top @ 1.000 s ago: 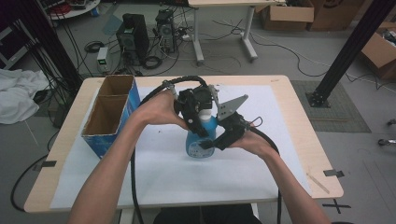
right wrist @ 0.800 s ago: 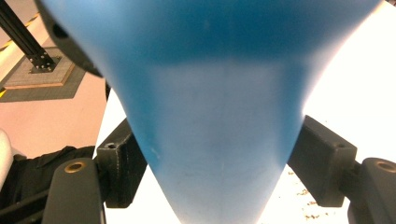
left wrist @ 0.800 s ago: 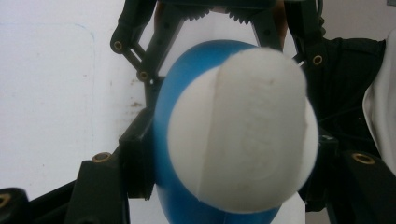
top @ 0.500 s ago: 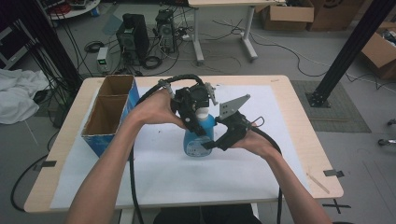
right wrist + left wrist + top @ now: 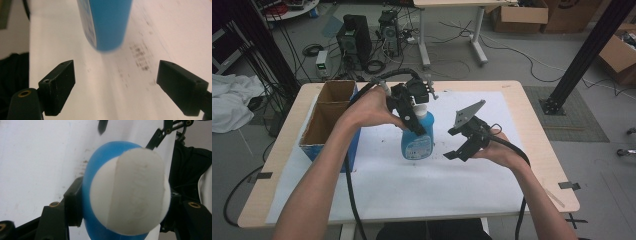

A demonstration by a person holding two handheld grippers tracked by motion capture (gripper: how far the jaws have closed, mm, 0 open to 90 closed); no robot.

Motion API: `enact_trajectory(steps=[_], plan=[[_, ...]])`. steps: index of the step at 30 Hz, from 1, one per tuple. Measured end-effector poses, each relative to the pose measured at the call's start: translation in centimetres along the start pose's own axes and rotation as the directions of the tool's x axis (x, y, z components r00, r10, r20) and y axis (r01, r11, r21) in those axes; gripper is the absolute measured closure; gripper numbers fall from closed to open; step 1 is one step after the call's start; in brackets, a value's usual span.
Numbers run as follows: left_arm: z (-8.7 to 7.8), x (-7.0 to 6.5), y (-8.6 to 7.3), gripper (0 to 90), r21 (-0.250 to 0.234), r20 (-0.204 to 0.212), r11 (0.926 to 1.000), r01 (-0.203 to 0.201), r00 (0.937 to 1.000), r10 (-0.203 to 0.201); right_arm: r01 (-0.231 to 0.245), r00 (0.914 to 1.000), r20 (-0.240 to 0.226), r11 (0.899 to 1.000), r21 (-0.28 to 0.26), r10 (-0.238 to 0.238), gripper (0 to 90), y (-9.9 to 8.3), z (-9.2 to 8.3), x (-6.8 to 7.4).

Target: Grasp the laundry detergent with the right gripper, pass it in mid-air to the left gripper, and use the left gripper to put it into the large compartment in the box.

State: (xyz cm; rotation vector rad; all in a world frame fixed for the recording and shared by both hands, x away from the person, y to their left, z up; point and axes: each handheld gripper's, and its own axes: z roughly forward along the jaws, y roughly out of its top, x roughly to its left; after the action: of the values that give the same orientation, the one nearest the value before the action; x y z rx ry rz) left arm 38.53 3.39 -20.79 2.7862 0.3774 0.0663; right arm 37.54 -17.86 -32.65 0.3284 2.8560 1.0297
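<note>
1. A cardboard box [image 5: 329,120] stood at the left edge of the tabletop [image 5: 532,120].
2. The left gripper [image 5: 414,117] was clamped on the neck of the blue bottle [image 5: 418,140], below its white cap [image 5: 130,190], near the tabletop's middle.
3. The right gripper [image 5: 459,147], just right of the bottle, had just been opening; its jaws stood wide apart with nothing between them.
</note>
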Motion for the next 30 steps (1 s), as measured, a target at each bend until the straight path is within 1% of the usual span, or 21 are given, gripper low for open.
enact_trajectory(steps=[2,4,6,7,10,11,12,14,17,18,19,21,22,24,27,28,30], plan=[[-0.7,0.3,0.1,38.2,0.003,-0.026,0.999,0.045,0.9987,-0.045,-0.016,0.9997,0.018,0.999,0.035,0.015,15.1,-0.3,-0.3,-0.1],[-1.4,0.5,0.2,38.2,0.017,-0.059,0.9963,0.084,0.9948,-0.083,-0.04,0.9989,0.028,0.998,0.056,0.038,15.1,-0.7,-0.7,-0.2],[-2.1,0.8,0.3,38.2,0.021,-0.096,0.9919,0.125,0.9878,-0.122,-0.063,0.9971,0.047,0.995,0.072,0.06,15.2,-1.1,-1.0,-0.4],[-2.6,1.0,0.3,38.2,0.022,-0.114,0.9903,0.137,0.9845,-0.134,-0.073,0.996,0.057,0.994,0.081,0.069,15.2,-1.3,-1.1,-0.5],[-3.8,1.4,0.2,38.2,0.019,-0.15,0.9824,0.186,0.9719,-0.181,-0.097,0.9936,0.068,0.99,0.105,0.09,15.2,-1.8,-1.7,-0.7],[-4.2,1.6,0.1,38.2,0.018,-0.154,0.9769,0.213,0.9659,-0.208,-0.103,0.993,0.07,0.988,0.115,0.095,15.2,-1.9,-1.9,-0.7],[-4.6,1.7,0.1,38.2,0.014,-0.161,0.9733,0.229,0.9613,-0.224,-0.105,0.9926,0.074,0.987,0.123,0.097,15.2,-2.0,-2.0,-0.8],[-5.3,1.9,0.0,38.2,0.013,-0.169,0.9624,0.271,0.9492,-0.265,-0.114,0.991,0.087,0.983,0.143,0.102,15.3,-2.1,-2.4,-0.8],[-6.4,2.2,-0.2,38.2,0.008,-0.185,0.944,0.33,0.9282,-0.323,-0.119,0.9901,0.093,0.981,0.154,0.105,15.3,-2.3,-2.7,-0.9],[-6.8,2.3,-0.3,38.2,-0.002,-0.19,0.9357,0.353,0.9186,-0.347,-0.12,0.99,0.093,0.98,0.16,0.106,15.3,-2.3,-2.7,-0.9],[-7.2,2.4,-0.4,38.3,-0.005,-0.195,0.9292,0.37,0.911,-0.363,-0.123,0.9896,0.094,0.979,0.165,0.108,15.3,-2.4,-2.8,-0.9],[-8.2,2.4,-0.6,38.3,-0.017,-0.212,0.9155,0.402,0.8934,-0.396,-0.125,0.9889,0.103,0.976,0.177,0.107,15.3,-2.5,-2.8,-1.0],[-8.7,2.4,-0.8,38.2,-0.024,-0.223,0.9103,0.413,0.8854,-0.408,-0.123,0.9887,0.107,0.976,0.18,0.105,15.3,-2.5,-2.9,-1.0],[-9.6,2.5,-1.1,38.3,-0.041,-0.249,0.8955,0.443,0.8636,-0.439,-0.13,0.9882,0.105,0.974,0.186,0.111,15.2,-2.7,-3.0,-1.0],[-10.6,2.8,-1.7,38.3,-0.055,-0.284,0.8671,0.495,0.8249,-0.489,-0.128,0.9886,0.103,0.971,0.2,0.109,15.2,-2.7,-3.1,-1.1],[-10.9,2.9,-2.0,38.3,-0.061,-0.292,0.8552,0.515,0.8101,-0.508,-0.125,0.9888,0.107,0.97,0.206,0.105,15.2,-2.7,-3.1,-1.2],[-11.5,3.1,-2.6,38.3,-0.081,-0.3,0.826,0.558,0.7765,-0.554,-0.121,0.9884,0.117,0.967,0.223,0.097,15.3,-2.5,-3.2,-1.1]])
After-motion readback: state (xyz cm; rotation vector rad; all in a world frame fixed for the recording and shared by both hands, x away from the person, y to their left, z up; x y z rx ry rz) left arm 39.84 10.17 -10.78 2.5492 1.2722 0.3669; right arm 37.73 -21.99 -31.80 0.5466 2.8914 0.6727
